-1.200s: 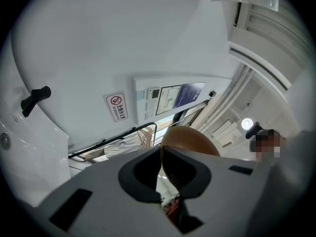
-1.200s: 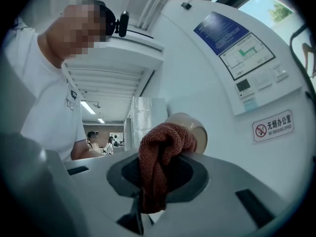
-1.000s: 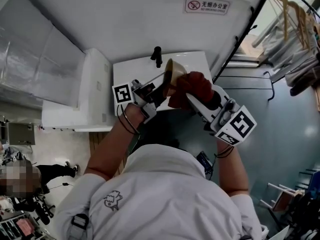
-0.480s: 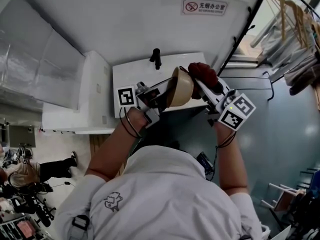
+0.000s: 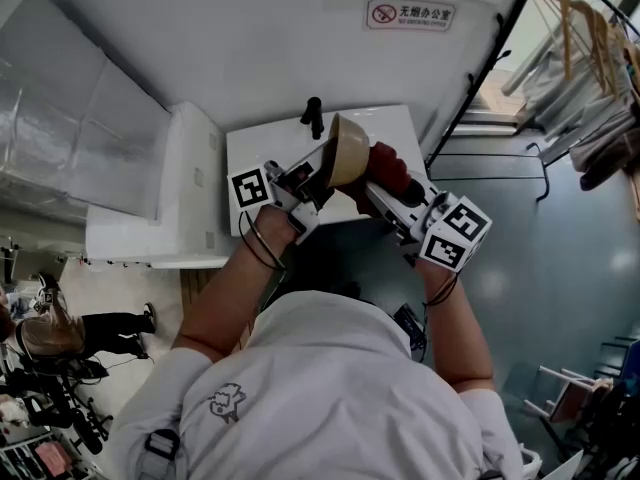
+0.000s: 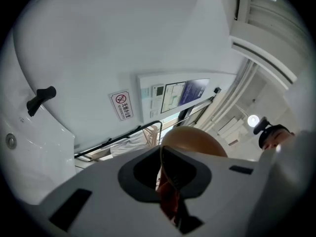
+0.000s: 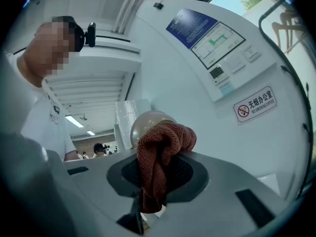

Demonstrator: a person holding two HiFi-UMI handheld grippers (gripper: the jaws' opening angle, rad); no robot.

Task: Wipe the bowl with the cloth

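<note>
A tan bowl (image 5: 345, 152) is held on edge above a white sink (image 5: 250, 143), its rim pinched in my left gripper (image 5: 318, 173), which is shut on it. In the left gripper view the bowl (image 6: 195, 141) bulges just past the jaws, with its thin rim between them. My right gripper (image 5: 372, 180) is shut on a rust-red cloth (image 5: 388, 168) and presses it against the bowl's right side. Seen from the right gripper, the bunched cloth (image 7: 160, 154) hangs out of the jaws and the bowl (image 7: 147, 124) shows right behind it.
A black tap lever (image 5: 314, 113) stands at the back of the sink. A white wall with a no-smoking sign (image 5: 411, 13) rises behind it. A white cabinet (image 5: 160, 193) stands to the left, and a black rail with clothes hangers (image 5: 580, 28) is at the right.
The right gripper with the cloth has dropped from the bowl's upper rim down its right side. The bowl has tilted and shifted slightly left in the left gripper's grip.
</note>
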